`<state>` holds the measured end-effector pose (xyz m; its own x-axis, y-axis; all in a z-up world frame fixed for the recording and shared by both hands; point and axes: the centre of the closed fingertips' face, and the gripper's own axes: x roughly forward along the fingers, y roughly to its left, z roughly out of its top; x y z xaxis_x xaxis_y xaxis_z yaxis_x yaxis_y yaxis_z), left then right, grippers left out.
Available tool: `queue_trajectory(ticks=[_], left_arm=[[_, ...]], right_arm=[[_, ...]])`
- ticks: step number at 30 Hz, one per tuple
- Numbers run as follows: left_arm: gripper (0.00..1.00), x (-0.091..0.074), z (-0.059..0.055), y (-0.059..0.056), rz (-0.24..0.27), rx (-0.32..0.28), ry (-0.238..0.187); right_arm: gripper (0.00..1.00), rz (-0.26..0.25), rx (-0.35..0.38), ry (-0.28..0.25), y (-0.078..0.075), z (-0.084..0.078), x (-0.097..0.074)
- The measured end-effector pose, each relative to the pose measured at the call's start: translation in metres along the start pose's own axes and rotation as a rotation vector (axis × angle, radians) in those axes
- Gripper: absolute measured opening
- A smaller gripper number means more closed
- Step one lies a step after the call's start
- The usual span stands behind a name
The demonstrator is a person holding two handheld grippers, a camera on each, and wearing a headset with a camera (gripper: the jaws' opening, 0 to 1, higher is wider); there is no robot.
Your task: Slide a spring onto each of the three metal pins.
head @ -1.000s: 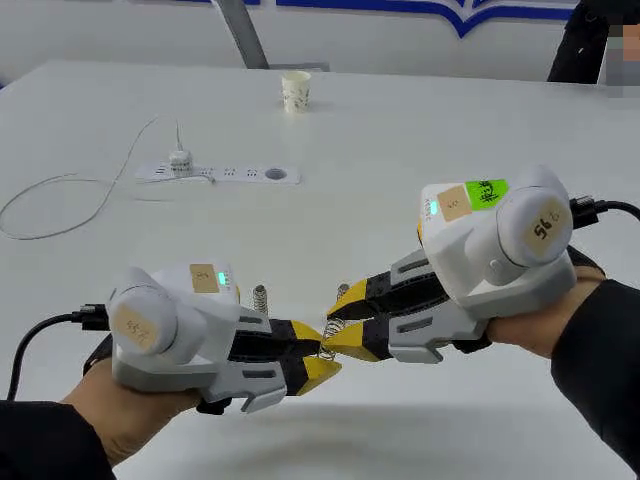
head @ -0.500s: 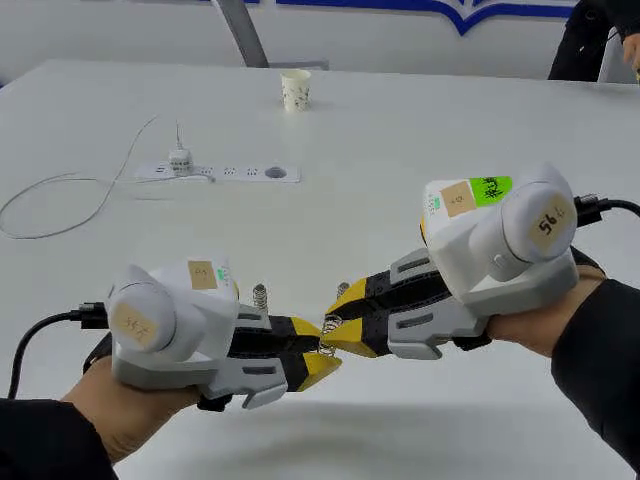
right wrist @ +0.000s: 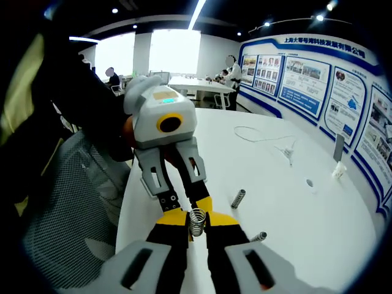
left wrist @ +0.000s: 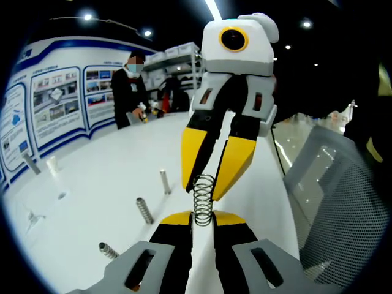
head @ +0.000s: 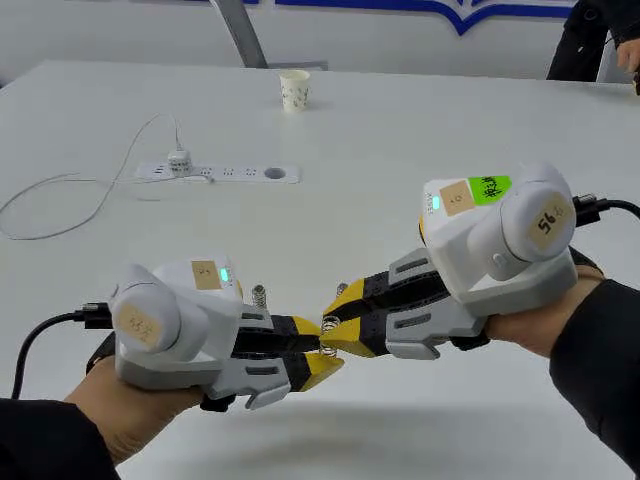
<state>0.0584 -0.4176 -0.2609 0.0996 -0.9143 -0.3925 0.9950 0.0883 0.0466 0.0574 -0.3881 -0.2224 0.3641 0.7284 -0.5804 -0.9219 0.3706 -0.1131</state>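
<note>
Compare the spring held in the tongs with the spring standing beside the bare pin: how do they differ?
The held spring hangs in the air, its ends pinched by the left tongs and right tongs; the table spring stands on the table, untouched. The held spring's coils look open and wide; the table spring's look tighter and darker. Both are small metal coils.

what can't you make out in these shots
Spring, head view: mostly covered by jaw tips.
Pin, head view: lower part behind right gripper.
Poster text, right gripper view: too small.
Cup print, head view: too small.
</note>
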Motion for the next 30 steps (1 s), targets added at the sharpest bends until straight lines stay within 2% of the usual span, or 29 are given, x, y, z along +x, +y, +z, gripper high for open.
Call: queue_trajectory(ticks=[11,30], left_arm=[[0.23,-0.007,-0.001,0.006,0.021,-0.03,-0.005],[0.32,-0.029,-0.009,0.017,0.082,-0.074,-0.004]], right_arm=[[0.12,-0.014,0.009,-0.001,-0.004,-0.002,-0.004],[0.12,-0.067,0.044,0.005,-0.017,-0.015,-0.021]])
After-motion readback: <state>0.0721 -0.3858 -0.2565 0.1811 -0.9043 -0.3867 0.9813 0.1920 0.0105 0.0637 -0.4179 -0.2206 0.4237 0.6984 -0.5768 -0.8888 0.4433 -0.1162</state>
